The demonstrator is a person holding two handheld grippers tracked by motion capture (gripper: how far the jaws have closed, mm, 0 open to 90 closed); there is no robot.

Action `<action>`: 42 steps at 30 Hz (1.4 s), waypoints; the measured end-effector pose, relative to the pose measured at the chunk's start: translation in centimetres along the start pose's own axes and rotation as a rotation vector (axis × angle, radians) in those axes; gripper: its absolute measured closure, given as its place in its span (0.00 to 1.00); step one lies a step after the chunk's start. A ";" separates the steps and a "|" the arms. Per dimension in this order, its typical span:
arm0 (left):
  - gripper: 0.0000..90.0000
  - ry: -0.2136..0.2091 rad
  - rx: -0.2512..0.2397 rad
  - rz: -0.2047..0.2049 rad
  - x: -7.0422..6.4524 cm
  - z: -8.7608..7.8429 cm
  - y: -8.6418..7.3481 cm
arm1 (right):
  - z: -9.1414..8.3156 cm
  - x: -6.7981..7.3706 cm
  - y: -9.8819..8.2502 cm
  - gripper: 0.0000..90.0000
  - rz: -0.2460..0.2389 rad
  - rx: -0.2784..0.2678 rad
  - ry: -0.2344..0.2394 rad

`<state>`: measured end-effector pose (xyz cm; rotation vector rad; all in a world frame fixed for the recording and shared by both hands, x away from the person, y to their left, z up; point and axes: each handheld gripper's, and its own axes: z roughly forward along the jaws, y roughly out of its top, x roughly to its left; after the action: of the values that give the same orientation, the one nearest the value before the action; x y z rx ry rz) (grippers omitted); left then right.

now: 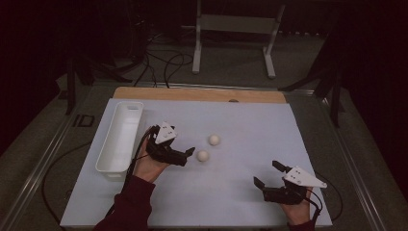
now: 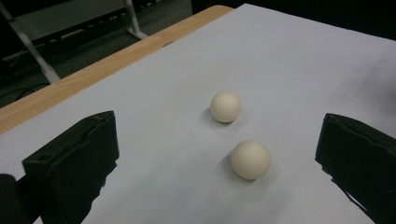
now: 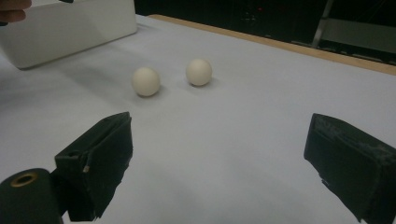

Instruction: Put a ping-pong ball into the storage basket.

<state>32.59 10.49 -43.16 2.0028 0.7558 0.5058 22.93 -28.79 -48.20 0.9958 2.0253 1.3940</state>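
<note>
We see a table (image 1: 202, 94) with a wooden far edge, covered by a pale, matte sheet (image 1: 240, 192); the room behind is dark, with cables on the floor and a white metal stand (image 1: 234, 29). Two smooth, cream balls (both round and plain) lie near the middle, just apart: the near ball (image 1: 203, 155) and the far ball (image 1: 214, 139). A long white plastic bin (image 1: 120, 136) sits along the left edge; we cannot tell its contents. The left gripper (image 1: 185, 155) gapes wide just beside the near ball, holding nothing. The right gripper (image 1: 267, 174), near the front right corner, is equally wide and empty.
</note>
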 end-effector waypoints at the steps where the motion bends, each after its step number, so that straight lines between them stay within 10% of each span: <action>1: 0.00 0.000 0.000 0.000 0.0 0.0 0.0 | 0.0 0.0 0.0 0.09 0.000 0.000 0.000; 42: 0.00 -0.063 0.074 0.024 -0.8 3.6 0.2 | 0.0 -0.1 0.0 0.09 0.005 -0.007 -0.005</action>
<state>34.26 7.65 -44.82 2.0884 0.7215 0.4328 22.99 -28.85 -48.19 1.0012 2.0142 1.3989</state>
